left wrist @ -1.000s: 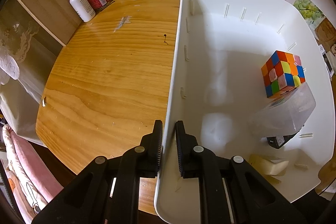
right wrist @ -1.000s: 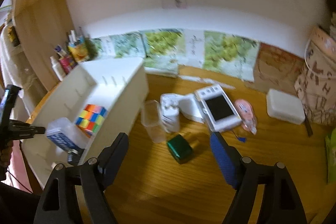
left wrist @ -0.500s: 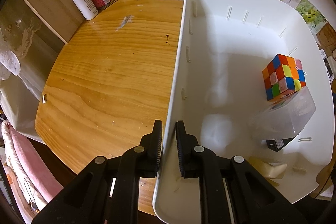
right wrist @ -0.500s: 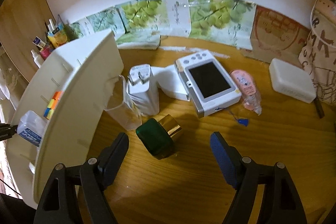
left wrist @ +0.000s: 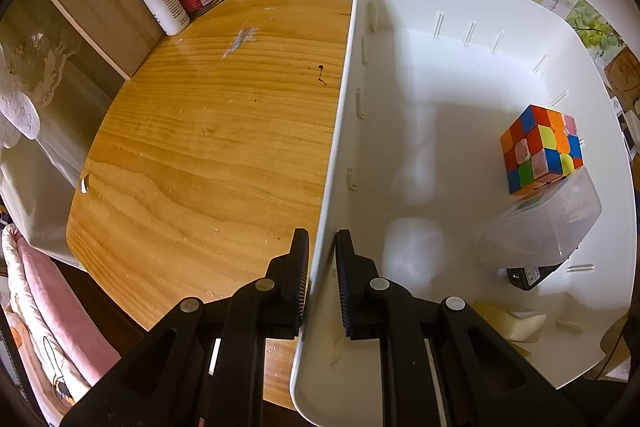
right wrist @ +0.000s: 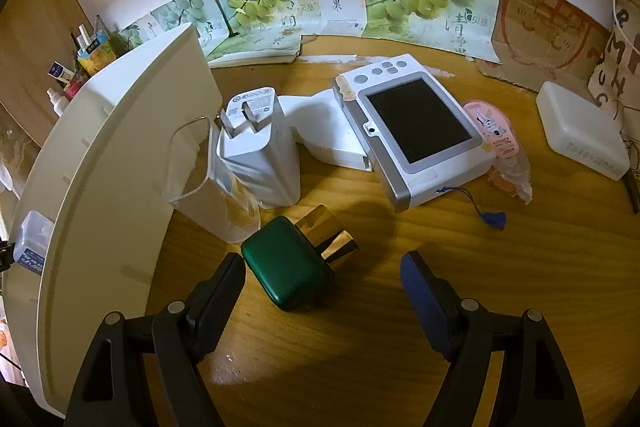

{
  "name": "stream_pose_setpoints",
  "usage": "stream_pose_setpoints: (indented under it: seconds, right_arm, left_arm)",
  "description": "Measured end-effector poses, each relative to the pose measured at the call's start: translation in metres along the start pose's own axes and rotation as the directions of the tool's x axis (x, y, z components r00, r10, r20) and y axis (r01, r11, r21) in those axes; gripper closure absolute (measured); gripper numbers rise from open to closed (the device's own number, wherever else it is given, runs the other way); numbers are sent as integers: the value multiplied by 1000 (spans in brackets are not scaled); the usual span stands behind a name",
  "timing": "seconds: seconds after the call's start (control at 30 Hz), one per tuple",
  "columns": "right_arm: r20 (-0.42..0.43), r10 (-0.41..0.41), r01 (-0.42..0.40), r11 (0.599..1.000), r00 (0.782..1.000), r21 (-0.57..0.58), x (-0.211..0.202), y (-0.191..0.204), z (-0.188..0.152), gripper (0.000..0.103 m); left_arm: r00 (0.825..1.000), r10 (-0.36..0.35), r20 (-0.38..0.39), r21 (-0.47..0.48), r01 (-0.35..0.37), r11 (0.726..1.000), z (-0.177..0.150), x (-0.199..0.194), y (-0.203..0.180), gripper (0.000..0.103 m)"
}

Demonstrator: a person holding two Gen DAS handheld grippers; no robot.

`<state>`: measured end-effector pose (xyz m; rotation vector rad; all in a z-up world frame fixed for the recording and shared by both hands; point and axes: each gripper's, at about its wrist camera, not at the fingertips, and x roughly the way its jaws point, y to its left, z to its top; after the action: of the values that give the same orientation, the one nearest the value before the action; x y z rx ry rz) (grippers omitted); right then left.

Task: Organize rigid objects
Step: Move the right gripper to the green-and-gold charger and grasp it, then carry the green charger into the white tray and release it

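Rigid objects partly sorted: from the left wrist, the left gripper [left wrist: 322, 279] pinches the white bin [left wrist: 472, 75] by its wall; a puzzle cube [left wrist: 541, 148] and clear box [left wrist: 538, 231] already lie inside. From the right wrist, the right gripper [right wrist: 322, 285], spread wide, hovers beside the green bottle [right wrist: 290, 273]; charger [right wrist: 260, 151] and handheld device [right wrist: 412, 133] wait on the table [right wrist: 360, 347].

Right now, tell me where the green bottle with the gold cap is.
In the right wrist view the green bottle lies on its side on the wooden table, just ahead of the open right gripper, with the clear container just behind it.
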<state>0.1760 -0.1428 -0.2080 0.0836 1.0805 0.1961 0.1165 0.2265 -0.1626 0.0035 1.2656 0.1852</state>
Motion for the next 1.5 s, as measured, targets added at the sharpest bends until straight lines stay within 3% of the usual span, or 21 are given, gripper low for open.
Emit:
stream_pose_setpoints:
  seconds: [0.37,1.03,1.5]
  right_arm:
    - [15,17,-16,1000,1000,-27,1,6,2,50]
    - [11,-5,5,1000,1000,-19,-4,11,-4,50]
    - [45,-7,9,999,999,-38,-42,40,-13,50]
  left_arm:
    - [1000,7,1,0,-7,1000,-1,0,0,88]
    - [1000,-4,-21,-6,4,1000,1,2,0,88]
    - [995,-78,-59,31,80,996,-5,7,4,88]
